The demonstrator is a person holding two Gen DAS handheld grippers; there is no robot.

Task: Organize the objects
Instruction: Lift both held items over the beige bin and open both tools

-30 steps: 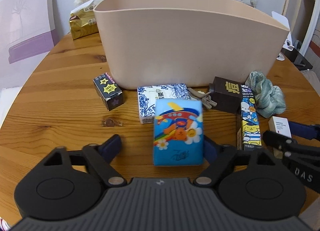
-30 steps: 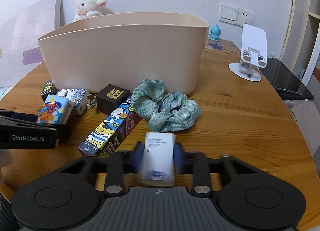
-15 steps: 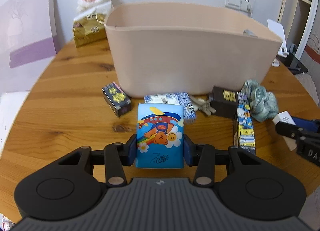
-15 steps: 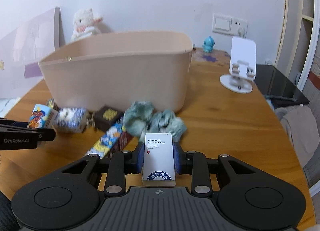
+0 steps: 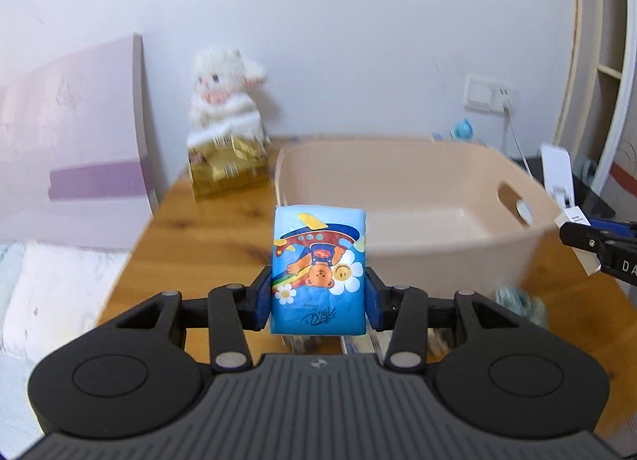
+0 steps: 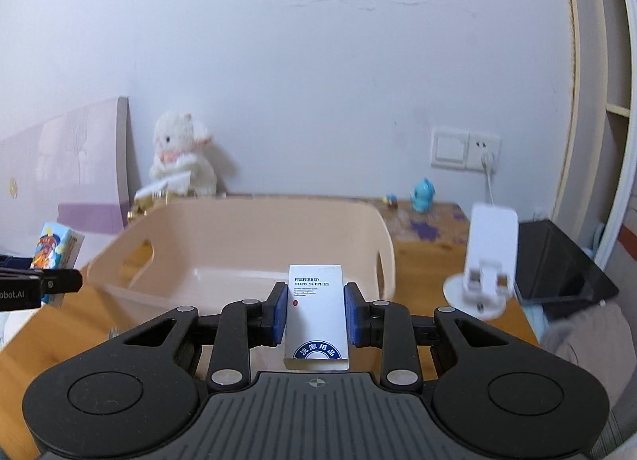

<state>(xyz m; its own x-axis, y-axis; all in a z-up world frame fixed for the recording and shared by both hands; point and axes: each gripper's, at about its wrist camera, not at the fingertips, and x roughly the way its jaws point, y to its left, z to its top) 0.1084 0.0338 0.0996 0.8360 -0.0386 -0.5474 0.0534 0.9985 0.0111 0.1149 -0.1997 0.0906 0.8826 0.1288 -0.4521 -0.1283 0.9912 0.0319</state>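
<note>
Both grippers have come up off the table since a second ago, and now they look down into the tan bin instead of at its side wall.

At 9 o'clock in the left view, a purple and white board leans by the wall. Next, at 11 o'clock, a white plush lamb sits on a gold box. In the middle, the left gripper pinches a blue tissue pack with a bear on it. Its blue pads press on both sides of the pack, and the pack is up in the air, in front of the near wall of the tan bin. The bin stands on the wooden table and its floor looks bare. At 3 o'clock, the right gripper's tip pokes in.

In the right view, the right gripper pinches a white hotel box standing upright, held up in front of the bin. At 2 o'clock, a small blue toy stands on the table, and a white phone stand is just right of the bin.
</note>
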